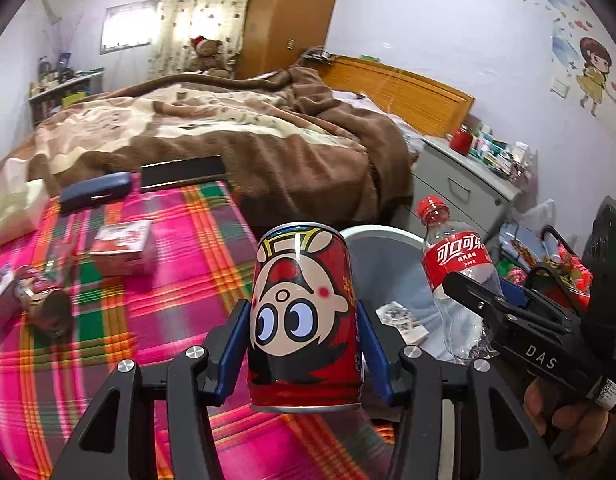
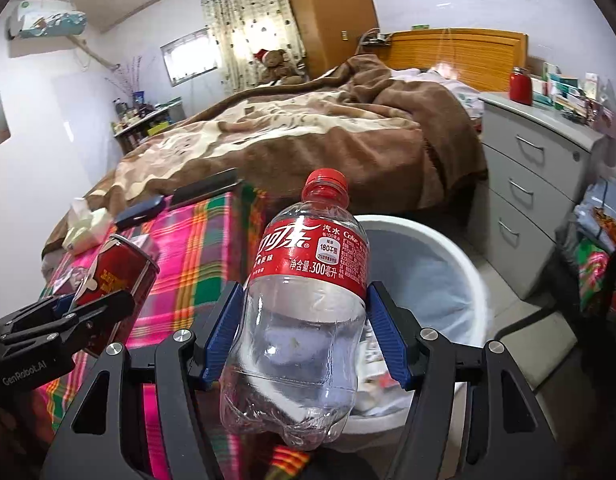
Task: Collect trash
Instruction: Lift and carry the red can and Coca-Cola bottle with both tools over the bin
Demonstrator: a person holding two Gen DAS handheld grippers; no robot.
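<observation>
Both tongs are loaded here. The left tongs (image 1: 304,354) are clamped on a red can (image 1: 303,316), blue pads pressed to its sides, opened about as wide as the can. The can is upside down, since the cartoon face on it reads inverted, and it's held above the edge of the plaid surface (image 1: 156,280). The right tongs (image 2: 304,332) are squeezing a clear plastic cola bottle (image 2: 304,312) around its lower body: red cap on, red label, looks empty, base a bit crumpled. It's upright-ish, leaning slightly, right over the white trash bin (image 2: 448,280), which has a liner and some paper scraps in it.

Still lying on the pink and green plaid cloth: another can on its side (image 1: 48,308), a small red and white box (image 1: 124,246), a dark glasses case (image 1: 96,192), a flat black box (image 1: 182,172) and a tissue pack (image 1: 16,204).

Behind all that is a bed with a brown blanket (image 1: 228,128), a teddy bear (image 1: 206,54) by the curtains, and a grey drawer unit (image 2: 536,184) beside the bed.
</observation>
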